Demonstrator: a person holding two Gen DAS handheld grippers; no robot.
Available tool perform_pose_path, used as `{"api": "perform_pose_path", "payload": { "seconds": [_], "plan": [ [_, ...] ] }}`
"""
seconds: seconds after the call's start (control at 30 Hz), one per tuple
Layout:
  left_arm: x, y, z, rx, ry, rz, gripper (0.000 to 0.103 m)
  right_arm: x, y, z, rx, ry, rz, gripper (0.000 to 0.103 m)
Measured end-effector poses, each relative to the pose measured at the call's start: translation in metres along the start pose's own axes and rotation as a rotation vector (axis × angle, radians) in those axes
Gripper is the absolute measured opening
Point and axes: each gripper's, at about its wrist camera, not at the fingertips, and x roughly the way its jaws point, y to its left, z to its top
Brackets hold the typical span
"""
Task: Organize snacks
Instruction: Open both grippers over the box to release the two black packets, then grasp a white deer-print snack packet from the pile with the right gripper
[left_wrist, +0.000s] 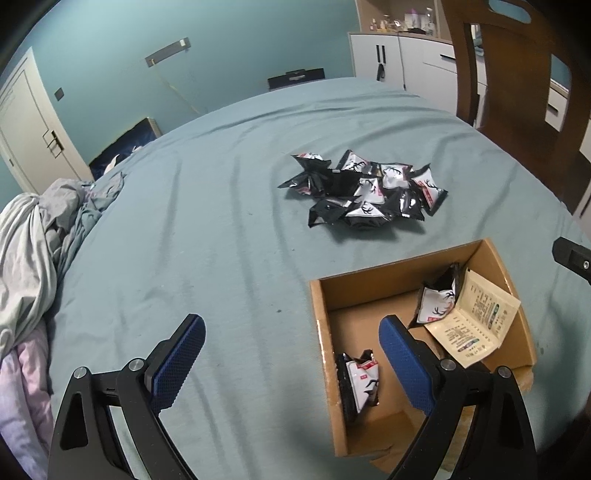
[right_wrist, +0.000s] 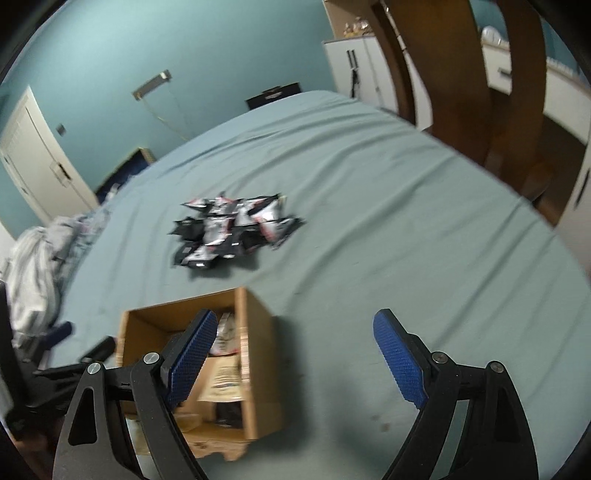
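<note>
Broadly, a bed (left_wrist: 221, 184) covered in a teal sheet fills both views, with rumpled grey bedding (left_wrist: 33, 266) bunched at its left edge and a wooden chair (left_wrist: 517, 96) standing off its far right corner. Behind it are a teal wall, a white door (left_wrist: 26, 125) at the far left and white cabinets (left_wrist: 402, 59) at the far right.

Next in size is an open cardboard box (left_wrist: 369, 288) on the near part of the sheet; it sits right of centre in the left wrist view and left of centre in the right wrist view (right_wrist: 255, 350). Inside it are a beige sachet (left_wrist: 476, 321) printed with text against the right wall, a black-and-white snack packet (left_wrist: 437, 299) leaning just beside the sachet, and another snack packet (left_wrist: 360, 384) standing on edge against the near left wall.

Farther back, near the middle of the bed and apart from the box, lies a pile of snack packets (left_wrist: 365, 192), black and white with an antler mark, overlapping one another; the right wrist view shows the pile (right_wrist: 232, 232) blurred.

Smallest are the tongs. The left gripper (left_wrist: 291, 354) has its blue-padded fingers spread wide and empty, one over the sheet, the other over the box. The right gripper (right_wrist: 295, 354) is likewise spread wide, holding nothing, its left finger over the box's opening and its right finger over bare sheet.
</note>
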Motion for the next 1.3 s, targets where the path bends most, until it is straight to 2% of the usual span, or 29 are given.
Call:
{"api": "perform_pose_path", "payload": {
  "seconds": [0.13, 0.27, 0.37, 0.43, 0.5, 0.6, 0.73, 0.87, 0.97, 1.13, 1.3],
  "plan": [
    [-0.001, 0.003, 0.001, -0.015, -0.007, 0.033, 0.099, -0.010, 0.010, 0.000, -0.037, -0.041, -0.136, 0.086],
    [-0.002, 0.008, 0.002, -0.027, -0.012, 0.110, 0.099, -0.016, 0.016, -0.004, -0.034, -0.102, -0.227, 0.086],
    [-0.003, 0.015, 0.003, -0.059, -0.010, 0.130, 0.099, -0.019, 0.021, -0.006, -0.037, -0.131, -0.290, 0.086],
    [-0.003, 0.020, 0.003, -0.080, -0.007, 0.130, 0.099, -0.017, 0.025, -0.011, -0.034, -0.126, -0.296, 0.086],
    [-0.003, 0.023, 0.003, -0.097, -0.006, 0.135, 0.099, -0.006, 0.029, -0.014, -0.042, -0.070, -0.322, 0.086],
    [-0.002, 0.024, 0.004, -0.104, 0.001, 0.134, 0.099, -0.002, 0.030, -0.014, -0.056, -0.026, -0.306, 0.086],
    [0.001, 0.024, 0.007, -0.110, 0.034, 0.070, 0.090, 0.005, 0.040, -0.010, -0.089, 0.012, -0.267, 0.086],
    [0.003, 0.022, 0.010, -0.112, 0.042, 0.055, 0.090, 0.009, 0.043, -0.009, -0.096, 0.036, -0.230, 0.086],
    [0.006, 0.022, 0.012, -0.118, 0.054, 0.038, 0.094, 0.018, 0.041, -0.001, -0.092, 0.074, -0.209, 0.086],
    [0.010, 0.020, 0.016, -0.109, 0.091, -0.028, 0.096, 0.029, 0.028, 0.023, -0.100, 0.077, -0.192, 0.086],
    [0.009, 0.024, 0.020, -0.129, 0.097, -0.054, 0.096, 0.042, 0.017, 0.026, -0.054, 0.097, -0.170, 0.086]
  ]
}}
